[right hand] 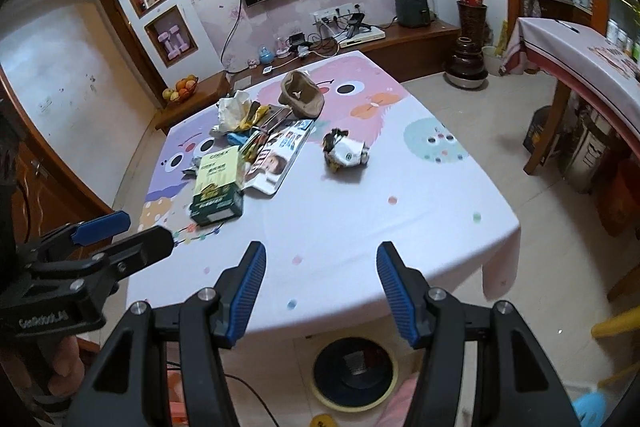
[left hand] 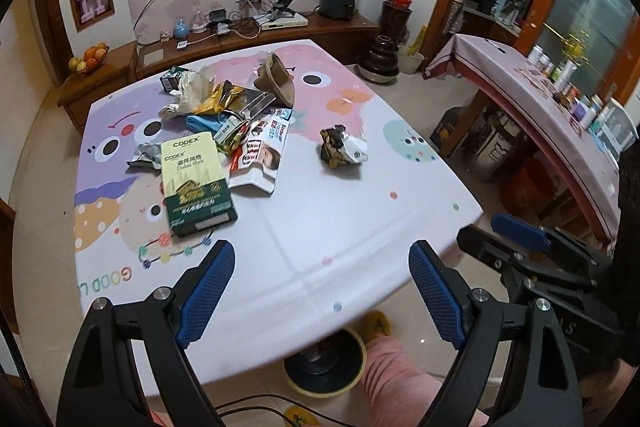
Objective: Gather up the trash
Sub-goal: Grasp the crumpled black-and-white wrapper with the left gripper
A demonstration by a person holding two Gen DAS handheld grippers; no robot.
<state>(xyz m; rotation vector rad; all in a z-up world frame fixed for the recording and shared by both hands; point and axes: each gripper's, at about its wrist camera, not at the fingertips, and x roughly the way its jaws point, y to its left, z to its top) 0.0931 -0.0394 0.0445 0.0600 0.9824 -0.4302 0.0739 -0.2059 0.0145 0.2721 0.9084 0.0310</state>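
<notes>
Crumpled foil wrappers [left hand: 343, 147], glossy cardboard box [left hand: 196, 183]

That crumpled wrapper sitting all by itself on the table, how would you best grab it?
Come from above and close on the middle of the crumpled wrapper. It is a loose, bunched lump standing apart from the pile, with bare tablecloth all round, so open jaws probably fit either side.

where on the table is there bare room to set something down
Bare: the near half of the tablecloth, from the green box to the front edge, and right of the crumpled wrapper. Crowded: the far-left trash pile.
</notes>
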